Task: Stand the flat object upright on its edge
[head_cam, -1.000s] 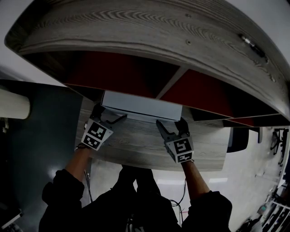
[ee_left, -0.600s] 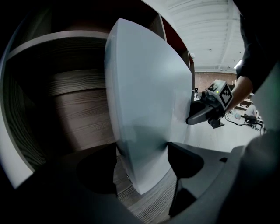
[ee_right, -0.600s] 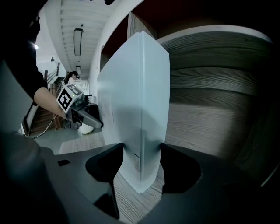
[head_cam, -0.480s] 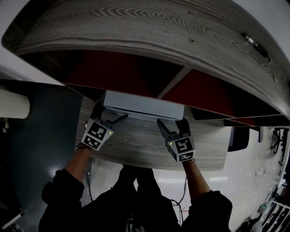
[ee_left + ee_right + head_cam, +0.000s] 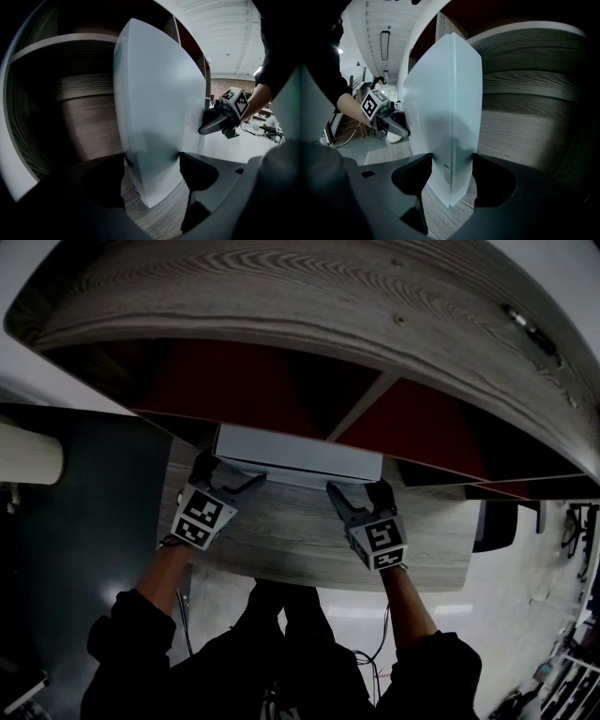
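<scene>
White box [image 5: 298, 455] on edge between left gripper [image 5: 227, 477] and right gripper [image 5: 357, 495]

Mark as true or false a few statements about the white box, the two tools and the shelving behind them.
1. The white box is upright, narrow edge down on the wooden board. True.
2. The left tool hangs open, clear of the box. False: its jaws are closed on one end of the box.
3. The right tool is clamped on the box's other end. True.
4. The back panels of the compartments behind the box are blue. False: they are red.
</scene>
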{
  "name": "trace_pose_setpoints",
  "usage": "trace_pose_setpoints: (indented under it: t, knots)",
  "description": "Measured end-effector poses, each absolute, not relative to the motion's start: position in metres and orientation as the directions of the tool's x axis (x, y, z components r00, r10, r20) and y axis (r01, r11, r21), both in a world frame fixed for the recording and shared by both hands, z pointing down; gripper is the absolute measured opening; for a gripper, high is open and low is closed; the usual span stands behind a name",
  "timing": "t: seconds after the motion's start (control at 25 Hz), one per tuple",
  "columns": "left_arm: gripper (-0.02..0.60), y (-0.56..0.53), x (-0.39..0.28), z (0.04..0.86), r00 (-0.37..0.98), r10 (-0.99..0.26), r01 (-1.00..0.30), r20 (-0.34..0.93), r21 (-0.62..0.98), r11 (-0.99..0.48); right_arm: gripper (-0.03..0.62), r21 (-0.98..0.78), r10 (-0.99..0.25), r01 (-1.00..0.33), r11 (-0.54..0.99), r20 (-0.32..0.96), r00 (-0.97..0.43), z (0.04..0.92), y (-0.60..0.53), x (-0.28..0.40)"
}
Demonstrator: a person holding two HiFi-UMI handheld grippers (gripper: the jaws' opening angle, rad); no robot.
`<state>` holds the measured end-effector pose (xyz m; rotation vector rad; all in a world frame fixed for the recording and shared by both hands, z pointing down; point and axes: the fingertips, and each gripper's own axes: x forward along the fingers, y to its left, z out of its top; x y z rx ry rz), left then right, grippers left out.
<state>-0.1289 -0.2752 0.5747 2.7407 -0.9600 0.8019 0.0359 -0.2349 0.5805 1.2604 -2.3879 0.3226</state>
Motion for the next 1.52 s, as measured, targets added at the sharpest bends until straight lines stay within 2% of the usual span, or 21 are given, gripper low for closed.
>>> trace_pose_setpoints:
  t: [0.8,1.52]
  knots:
    - [0.365,-0.267,-0.139,0.567,0.663,-0.544,-0.614,0.514,-0.041,-0.788,0.253,-0.029,-0.752,-0.834,0.551,0.415,-0.511,0.565,-0.227,0.038]
    - [0.350,-0.224,-0.171,0.559,0.671,-0.557,-0.647,0.489,0.019,-0.763,0.253,-0.027,-0.798,-0.895,0.445,0.441,-0.410,0.560,-0.177,0.053]
